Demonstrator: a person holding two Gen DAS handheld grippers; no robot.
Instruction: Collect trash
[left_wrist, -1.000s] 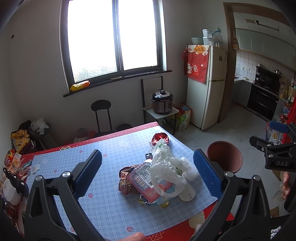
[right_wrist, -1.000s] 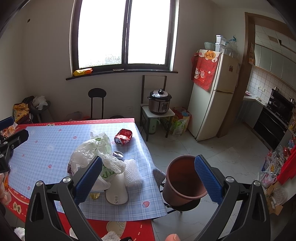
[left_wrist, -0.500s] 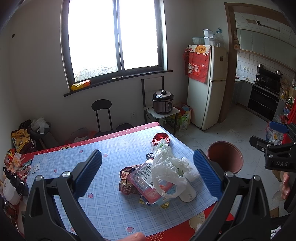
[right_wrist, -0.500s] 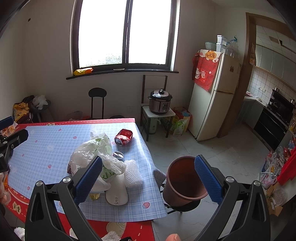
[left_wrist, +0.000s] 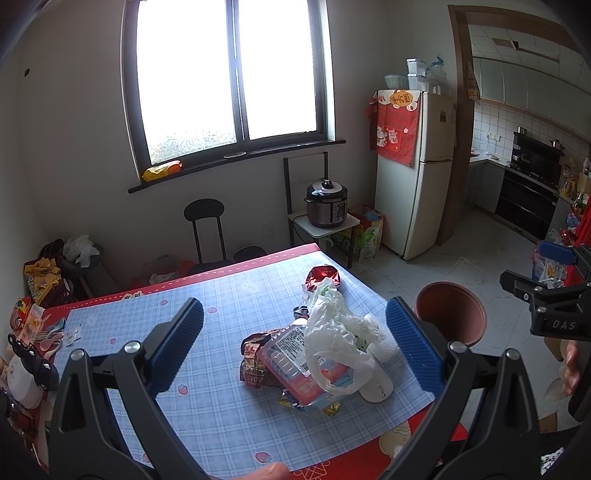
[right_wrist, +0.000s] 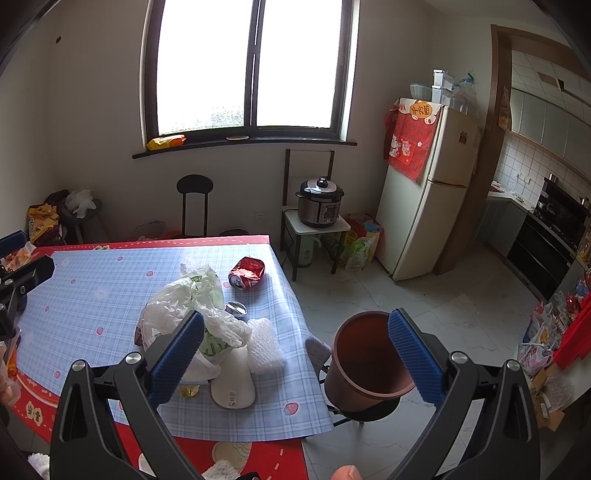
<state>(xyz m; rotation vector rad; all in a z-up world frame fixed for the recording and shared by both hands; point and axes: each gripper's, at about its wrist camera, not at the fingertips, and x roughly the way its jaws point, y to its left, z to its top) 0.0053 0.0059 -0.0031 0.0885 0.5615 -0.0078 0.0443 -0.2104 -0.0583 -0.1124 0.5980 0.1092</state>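
Daylit kitchen, blue checked table (left_wrist: 221, 398): trash pile (left_wrist: 317, 354) at centre frame, brown bin (right_wrist: 365, 362) lower right. Left gripper (left_wrist: 294, 347) and right gripper (right_wrist: 295, 354) gape wide, holding nothing.

Counter (right_wrist: 92, 295): trash heap at near right corner.
Plastic bag (right_wrist: 192, 306): atop heap; snack packets (left_wrist: 291, 354) under it.
Crushed can (right_wrist: 246, 272): behind heap, apart from it.
Bubble wrap (right_wrist: 264, 345): right of bag, near counter edge.
Bin (right_wrist: 364, 363): on floor, right of counter.
Pressure cooker (right_wrist: 319, 201): on small stand behind; fridge (right_wrist: 428, 192) to its right.
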